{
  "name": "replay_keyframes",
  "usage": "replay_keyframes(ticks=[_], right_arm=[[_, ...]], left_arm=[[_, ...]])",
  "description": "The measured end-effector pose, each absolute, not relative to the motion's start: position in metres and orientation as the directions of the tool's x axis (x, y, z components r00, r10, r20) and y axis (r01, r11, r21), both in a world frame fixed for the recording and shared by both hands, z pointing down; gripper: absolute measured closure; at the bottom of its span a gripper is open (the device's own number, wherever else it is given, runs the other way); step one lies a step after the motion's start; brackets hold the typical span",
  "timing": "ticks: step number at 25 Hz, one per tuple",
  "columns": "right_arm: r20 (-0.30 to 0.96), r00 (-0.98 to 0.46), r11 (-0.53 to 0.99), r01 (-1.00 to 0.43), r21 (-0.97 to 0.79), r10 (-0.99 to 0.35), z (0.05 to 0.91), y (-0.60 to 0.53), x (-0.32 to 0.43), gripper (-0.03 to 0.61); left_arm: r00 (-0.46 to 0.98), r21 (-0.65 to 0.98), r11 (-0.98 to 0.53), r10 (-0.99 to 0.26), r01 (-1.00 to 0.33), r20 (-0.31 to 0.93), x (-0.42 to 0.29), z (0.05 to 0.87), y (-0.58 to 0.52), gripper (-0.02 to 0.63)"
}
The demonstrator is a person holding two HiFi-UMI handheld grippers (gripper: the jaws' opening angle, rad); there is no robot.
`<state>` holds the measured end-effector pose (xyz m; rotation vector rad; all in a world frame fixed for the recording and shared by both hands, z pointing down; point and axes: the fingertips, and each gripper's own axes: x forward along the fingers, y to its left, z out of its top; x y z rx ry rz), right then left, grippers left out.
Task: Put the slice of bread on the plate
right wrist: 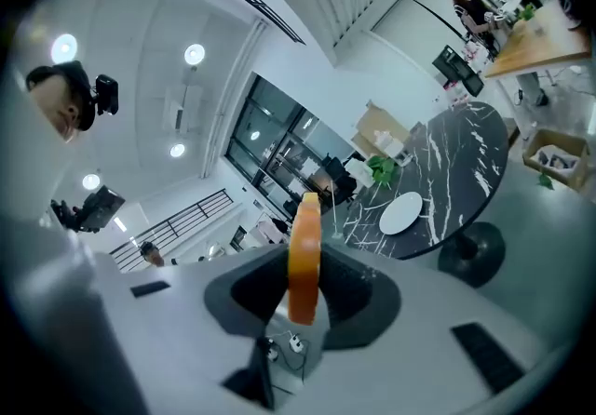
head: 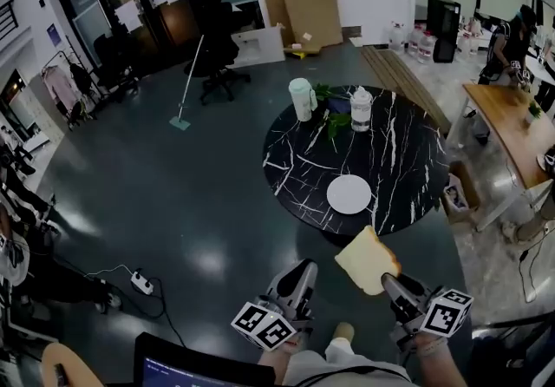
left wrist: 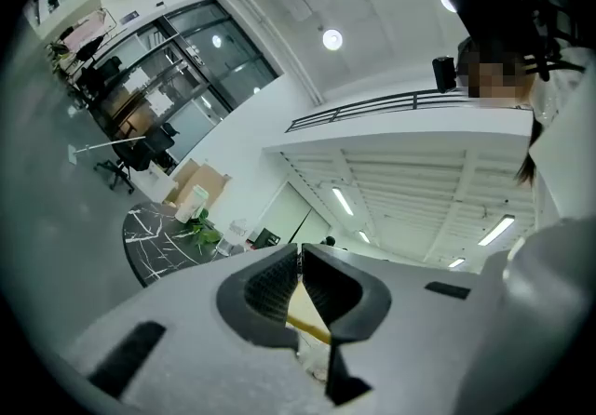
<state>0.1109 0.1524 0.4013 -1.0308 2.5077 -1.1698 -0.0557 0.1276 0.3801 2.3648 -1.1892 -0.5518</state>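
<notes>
Bread [head: 368, 260] is pinched by its edge in our right gripper [head: 388, 279], held free for carrying up-frame to the plate [head: 349, 194]; our left gripper [head: 303, 267] is pressed together, empty.

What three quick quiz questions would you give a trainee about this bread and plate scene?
1. True or false: the slice of bread already lies on the plate.
2. Which claw grips the slice of bread? A: the left claw. B: the right claw. C: neither.
3. Fill in: the plate rests on the round black marbled ____.

Key: 1 false, it is held in the air short of the plate. 2 B. 3 table.
</notes>
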Motion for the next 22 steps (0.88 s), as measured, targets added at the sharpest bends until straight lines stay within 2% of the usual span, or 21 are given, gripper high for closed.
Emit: replay_keyframes(ticks=[13, 22], right_arm=[[0.158, -0.754, 0.394, -0.496, -0.773, -0.638, 0.430, 0.097, 0.106, 0.489], [0.211, -0.728, 0.325, -0.520, -0.790, -0.652, 0.447, 0.026, 0.106, 0.489]], left_arm=[[0.501, 0.553, -0.478, -0.857, -0.682, -0.123, -0.071, 0.401, 0.075, 0.594], [0.577, 0.574, -0.523, -0.810, -0.630, -0.104, -0.056, 0.420, 0.000, 0.594]])
